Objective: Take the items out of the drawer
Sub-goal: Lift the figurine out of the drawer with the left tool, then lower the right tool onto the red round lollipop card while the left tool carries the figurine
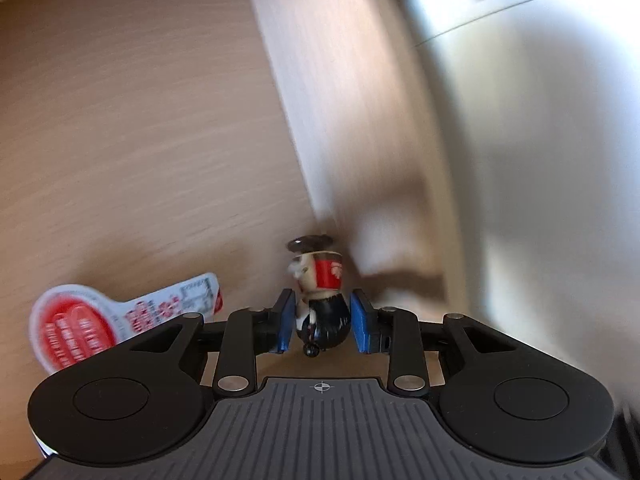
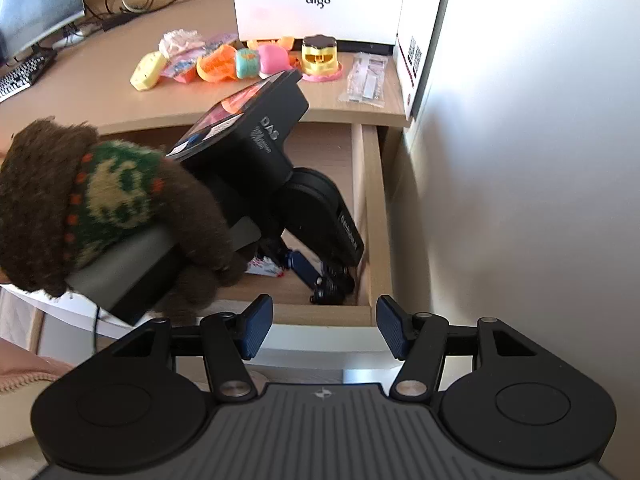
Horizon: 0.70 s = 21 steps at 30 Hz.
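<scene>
In the left wrist view, a small figurine [image 1: 326, 276] with a black hat, a red band and a black body stands on the wooden drawer floor [image 1: 140, 160]. My left gripper [image 1: 323, 299] is shut on it, a blue pad pressed to each side. From the right wrist view, the left gripper [image 2: 320, 280] reaches down into the open drawer [image 2: 372, 200], held by a hand in a brown fuzzy sleeve [image 2: 112, 192]. My right gripper [image 2: 325, 305] hangs open and holds nothing, just in front of the drawer's front edge.
A red and white packet [image 1: 80, 324] lies in the drawer left of the figurine. The drawer's side wall [image 1: 340, 100] rises close on the right. On the desk top [image 2: 100, 92] behind are several colourful toys [image 2: 224, 62], a white box [image 2: 320, 0], a monitor and a keyboard.
</scene>
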Each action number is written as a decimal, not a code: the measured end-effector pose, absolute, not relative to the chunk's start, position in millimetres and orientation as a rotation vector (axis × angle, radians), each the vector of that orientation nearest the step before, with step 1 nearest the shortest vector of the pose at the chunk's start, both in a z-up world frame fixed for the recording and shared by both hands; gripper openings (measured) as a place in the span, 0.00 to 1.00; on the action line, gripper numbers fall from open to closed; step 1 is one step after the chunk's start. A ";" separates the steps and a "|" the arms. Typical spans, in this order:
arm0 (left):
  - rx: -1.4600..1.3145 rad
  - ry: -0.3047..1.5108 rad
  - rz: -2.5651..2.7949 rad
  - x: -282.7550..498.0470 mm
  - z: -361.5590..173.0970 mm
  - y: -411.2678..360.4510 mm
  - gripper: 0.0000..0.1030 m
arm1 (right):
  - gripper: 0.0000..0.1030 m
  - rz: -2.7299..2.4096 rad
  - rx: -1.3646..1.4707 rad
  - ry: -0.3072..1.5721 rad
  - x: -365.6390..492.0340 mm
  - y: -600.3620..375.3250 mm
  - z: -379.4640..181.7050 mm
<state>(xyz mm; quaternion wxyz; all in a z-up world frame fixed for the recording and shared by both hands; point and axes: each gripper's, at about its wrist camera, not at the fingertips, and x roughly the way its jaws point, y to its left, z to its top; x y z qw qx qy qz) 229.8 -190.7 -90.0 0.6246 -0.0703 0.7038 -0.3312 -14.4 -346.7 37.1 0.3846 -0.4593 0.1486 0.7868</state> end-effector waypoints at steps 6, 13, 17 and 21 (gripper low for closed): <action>-0.295 1.432 -0.737 230.6 -31.3 -82.8 0.32 | 0.61 2.062 -1.078 0.410 -21.0 -337.5 53.8; -0.362 1.290 -0.492 226.4 -3.9 41.7 0.32 | 0.66 2.297 -1.314 0.378 -118.2 -308.9 17.6; -0.454 1.226 -0.403 206.5 5.1 86.7 0.32 | 0.66 2.288 -1.557 0.391 -179.6 -295.7 -28.6; -0.515 1.210 -0.370 183.0 7.7 118.6 0.32 | 0.66 2.203 -1.762 0.294 -209.4 -288.1 -62.0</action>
